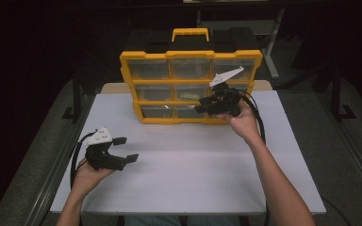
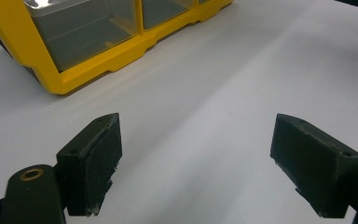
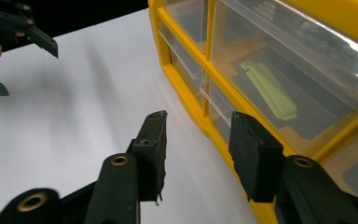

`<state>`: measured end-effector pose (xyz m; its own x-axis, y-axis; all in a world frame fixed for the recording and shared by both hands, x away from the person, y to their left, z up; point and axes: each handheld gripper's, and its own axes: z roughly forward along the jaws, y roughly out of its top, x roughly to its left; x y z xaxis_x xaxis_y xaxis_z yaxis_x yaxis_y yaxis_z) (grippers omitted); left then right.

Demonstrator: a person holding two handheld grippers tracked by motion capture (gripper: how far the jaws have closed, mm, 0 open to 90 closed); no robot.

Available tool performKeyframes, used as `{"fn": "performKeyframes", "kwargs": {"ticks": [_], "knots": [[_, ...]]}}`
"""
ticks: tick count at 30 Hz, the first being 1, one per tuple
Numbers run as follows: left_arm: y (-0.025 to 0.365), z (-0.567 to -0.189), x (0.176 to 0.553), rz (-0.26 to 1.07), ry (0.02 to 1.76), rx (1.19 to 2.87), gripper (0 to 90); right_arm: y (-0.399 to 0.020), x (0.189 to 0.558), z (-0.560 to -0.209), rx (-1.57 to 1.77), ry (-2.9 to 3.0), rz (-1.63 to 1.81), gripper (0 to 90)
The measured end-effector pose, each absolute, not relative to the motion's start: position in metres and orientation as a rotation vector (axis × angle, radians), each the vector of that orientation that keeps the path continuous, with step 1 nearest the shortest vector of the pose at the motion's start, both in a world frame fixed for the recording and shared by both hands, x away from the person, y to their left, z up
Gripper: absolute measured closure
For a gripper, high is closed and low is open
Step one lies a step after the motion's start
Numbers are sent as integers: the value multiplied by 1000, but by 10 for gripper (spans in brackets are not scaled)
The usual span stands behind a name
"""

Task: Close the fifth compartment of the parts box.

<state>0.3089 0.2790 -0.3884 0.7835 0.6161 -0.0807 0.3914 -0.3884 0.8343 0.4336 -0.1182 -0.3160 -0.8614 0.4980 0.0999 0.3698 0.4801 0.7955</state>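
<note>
Holding my right gripper (image 1: pixel 202 104) half-open and empty at the yellow drawer organizer's (image 1: pixel 191 87) lower front, nearest its bottom middle drawer (image 3: pixel 221 114), my left gripper (image 1: pixel 126 149) spread wide well away.

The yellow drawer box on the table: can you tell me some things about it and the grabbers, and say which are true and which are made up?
1. The yellow drawer box stands upright on the white table. True.
2. The left gripper holds a drawer. False: it is open over bare table.
3. A pale green thing lies in one clear drawer. True.
4. The right gripper is far from the box. False: it is right at the box's front.
</note>
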Motion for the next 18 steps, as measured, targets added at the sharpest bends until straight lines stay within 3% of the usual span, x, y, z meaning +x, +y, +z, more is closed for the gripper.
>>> {"fn": "performKeyframes", "kwargs": {"ticks": [18], "knots": [[277,-393,312,302,758,2047,151,-139,415,-337,845,2536,1369,406]]}}
